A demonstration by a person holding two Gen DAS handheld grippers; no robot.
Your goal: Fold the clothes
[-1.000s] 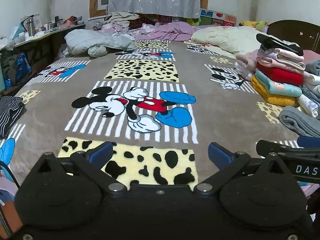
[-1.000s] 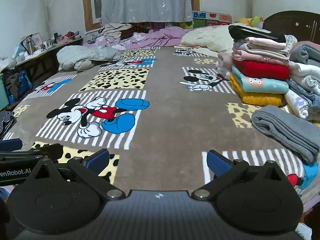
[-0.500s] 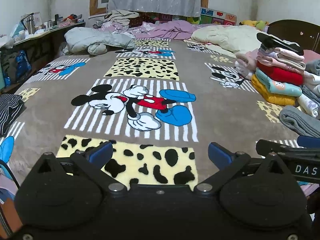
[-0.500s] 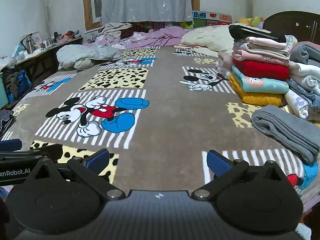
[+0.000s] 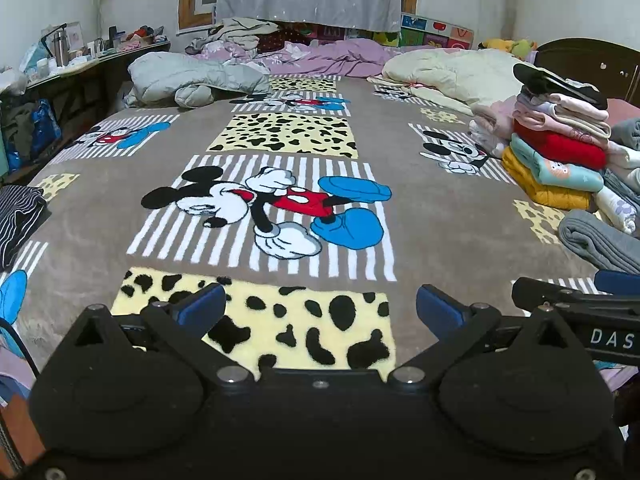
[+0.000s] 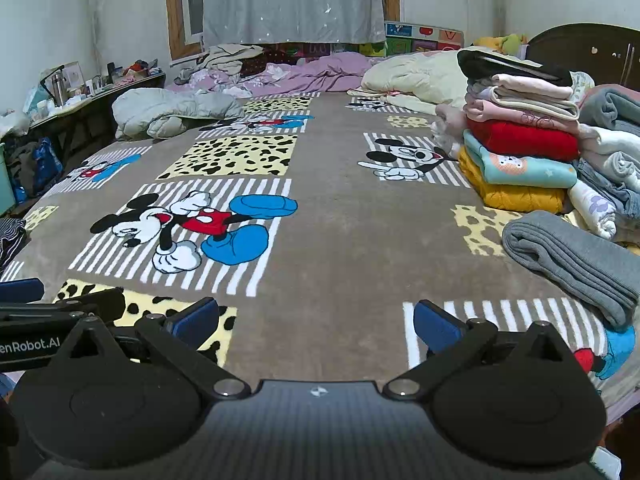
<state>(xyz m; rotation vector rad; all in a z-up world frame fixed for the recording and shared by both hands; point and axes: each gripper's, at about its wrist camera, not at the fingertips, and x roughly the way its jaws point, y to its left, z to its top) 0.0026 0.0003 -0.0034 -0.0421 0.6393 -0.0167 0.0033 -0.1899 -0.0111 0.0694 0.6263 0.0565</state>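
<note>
At the near edge of the blanket (image 5: 420,216), you held the left gripper (image 5: 320,310) and right gripper (image 6: 316,320) spread and empty. The folded stack (image 6: 520,140) sat at the right edge, so you were between garments; next you'd probably need the grey garment (image 6: 572,260) nearest your right gripper.

My left gripper (image 5: 320,306) is matte black, with two round housings, angled link arms and silver screw heads. Blue pads (image 5: 202,308) face its fingertips. My right gripper (image 6: 316,322) has the same build, with a ribbed dark grey panel and a small white logo at its centre. White lettering runs along each gripper's side: "DAS" on the right one, "enRobot.AI" on the left.
</note>
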